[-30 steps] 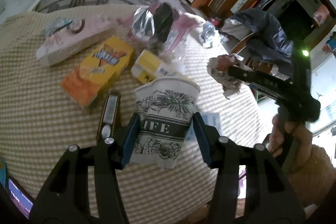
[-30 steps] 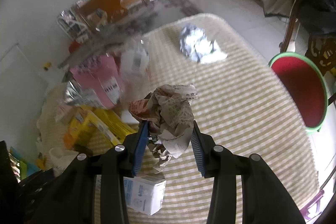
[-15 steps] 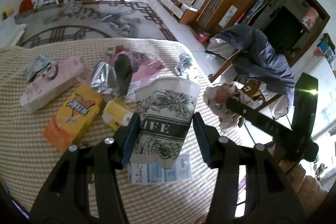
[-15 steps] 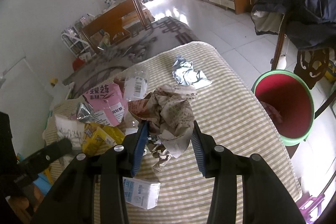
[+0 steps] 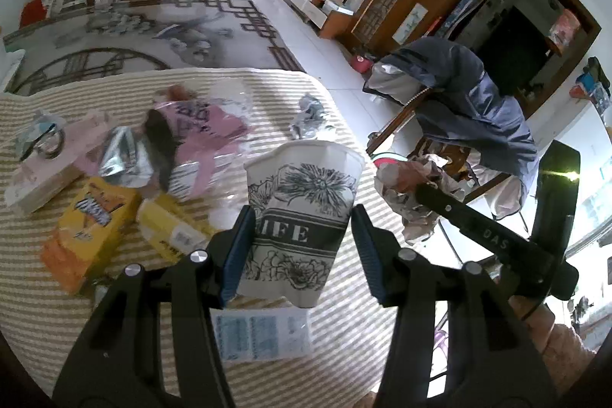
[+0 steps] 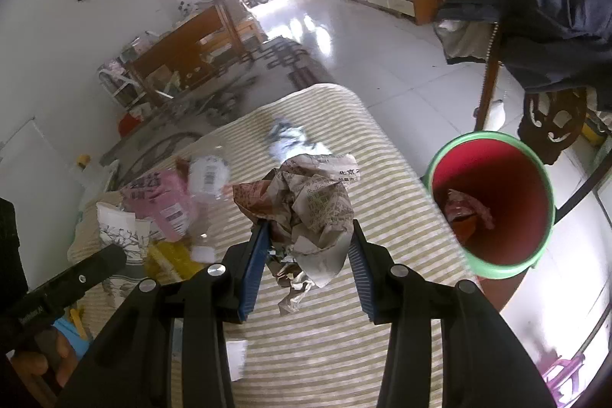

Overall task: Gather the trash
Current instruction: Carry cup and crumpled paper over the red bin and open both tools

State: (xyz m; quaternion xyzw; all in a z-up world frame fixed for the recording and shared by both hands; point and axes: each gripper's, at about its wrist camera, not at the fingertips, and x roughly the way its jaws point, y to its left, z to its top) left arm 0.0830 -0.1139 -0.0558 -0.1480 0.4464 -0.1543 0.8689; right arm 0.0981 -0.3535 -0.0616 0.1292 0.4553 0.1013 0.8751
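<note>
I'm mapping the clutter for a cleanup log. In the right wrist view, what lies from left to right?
Pink packet → clear bottle → crumpled newspaper in the right tongs → red bin.

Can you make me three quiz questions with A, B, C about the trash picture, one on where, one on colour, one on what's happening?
1. Where is the bin?
A. on the striped tablecloth
B. on the floor beside the table
C. under the chair

2. What colour is the bin's inside?
A. red
B. yellow
C. white

3. What is the left gripper doing?
A. hanging empty
B. gripping a paper cup
C. gripping an orange box

Answers:
1 B, it stands past the edge of the tablecloth.
2 A, red inside, with a green rim.
3 B, the flower-printed paper cup sits between its pads, while the right gripper holds crumpled newspaper.
</note>
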